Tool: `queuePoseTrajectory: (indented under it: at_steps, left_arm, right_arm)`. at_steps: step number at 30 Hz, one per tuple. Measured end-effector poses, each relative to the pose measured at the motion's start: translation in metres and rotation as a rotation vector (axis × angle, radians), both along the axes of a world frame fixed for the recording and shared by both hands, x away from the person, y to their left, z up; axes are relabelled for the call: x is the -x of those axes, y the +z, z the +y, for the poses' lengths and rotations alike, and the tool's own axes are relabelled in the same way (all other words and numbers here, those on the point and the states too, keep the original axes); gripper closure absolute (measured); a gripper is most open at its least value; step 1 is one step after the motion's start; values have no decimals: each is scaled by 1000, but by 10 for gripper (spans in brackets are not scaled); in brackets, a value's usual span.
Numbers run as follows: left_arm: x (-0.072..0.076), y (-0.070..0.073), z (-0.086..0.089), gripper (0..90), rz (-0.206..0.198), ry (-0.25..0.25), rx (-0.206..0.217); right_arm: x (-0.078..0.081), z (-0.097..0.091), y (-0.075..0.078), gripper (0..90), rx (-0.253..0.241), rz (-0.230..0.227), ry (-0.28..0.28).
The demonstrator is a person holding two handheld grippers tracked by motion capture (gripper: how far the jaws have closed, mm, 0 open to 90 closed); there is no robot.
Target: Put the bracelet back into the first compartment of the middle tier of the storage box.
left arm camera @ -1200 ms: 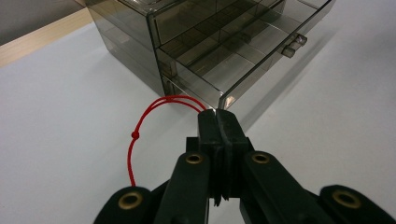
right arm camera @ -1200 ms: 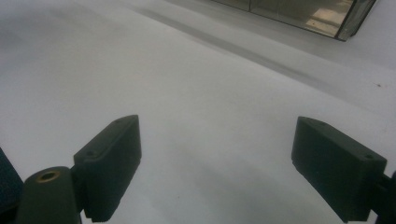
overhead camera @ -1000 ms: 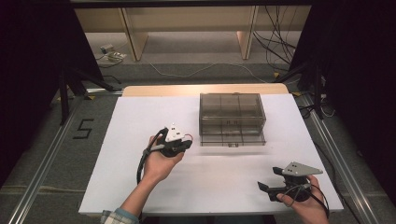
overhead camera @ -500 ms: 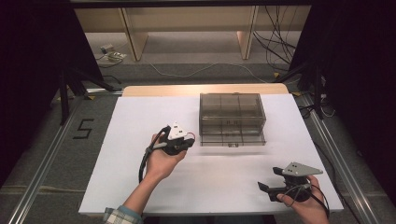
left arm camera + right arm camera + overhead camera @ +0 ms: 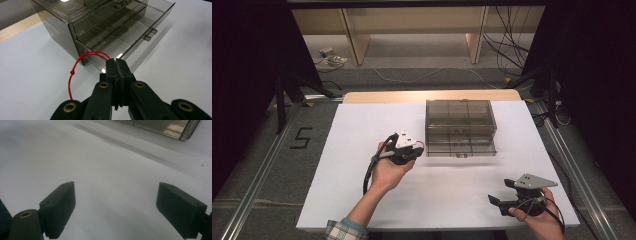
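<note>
Red string (image 5: 75,67) loops from the closed left claw (image 5: 117,62) toward the drawer box (image 5: 105,22).

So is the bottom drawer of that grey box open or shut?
Open: the bottom drawer juts out past the box front, beside the red string.

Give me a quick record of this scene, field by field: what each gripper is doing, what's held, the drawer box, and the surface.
left gripper: jaws shut on a red string, close in front of the box
red string: thin loop with a small knot, hanging from the jaw tips
right gripper: jaws open, nothing between them, low over the near right of the table
drawer box: smoky clear plastic, divided compartments, lower drawer pulled out a little
table: white top
</note>
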State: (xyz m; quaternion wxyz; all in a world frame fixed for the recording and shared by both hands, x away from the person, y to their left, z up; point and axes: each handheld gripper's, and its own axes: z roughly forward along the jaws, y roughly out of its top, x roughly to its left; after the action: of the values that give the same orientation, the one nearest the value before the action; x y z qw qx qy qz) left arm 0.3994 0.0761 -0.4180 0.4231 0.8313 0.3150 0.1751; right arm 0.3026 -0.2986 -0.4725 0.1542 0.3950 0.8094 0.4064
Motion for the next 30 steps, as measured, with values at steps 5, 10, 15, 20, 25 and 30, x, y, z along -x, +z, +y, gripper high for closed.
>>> queuePoseTrajectory:
  at_steps: [5,10,15,20,25,30]
  left_arm:
    - [-1,0,-2,898,4,-5,-3]
    - [-3,0,-5,898,6,-11,-6]
    - [-3,1,-10,898,4,-17,-5]
    - [-5,3,-13,898,1,-25,-9]
    - [-6,4,-16,897,-1,-29,-12]
    - [-7,5,-19,897,-5,-33,-13]
  right_arm:
    - [-1,0,-1,168,-3,0,3]
    - [-1,0,-1,168,-4,-2,2]
    - [0,0,0,168,0,1,2]
    - [0,0,0,168,-3,1,3]
    - [0,0,0,168,0,1,3]
    - [0,0,0,168,0,1,4]
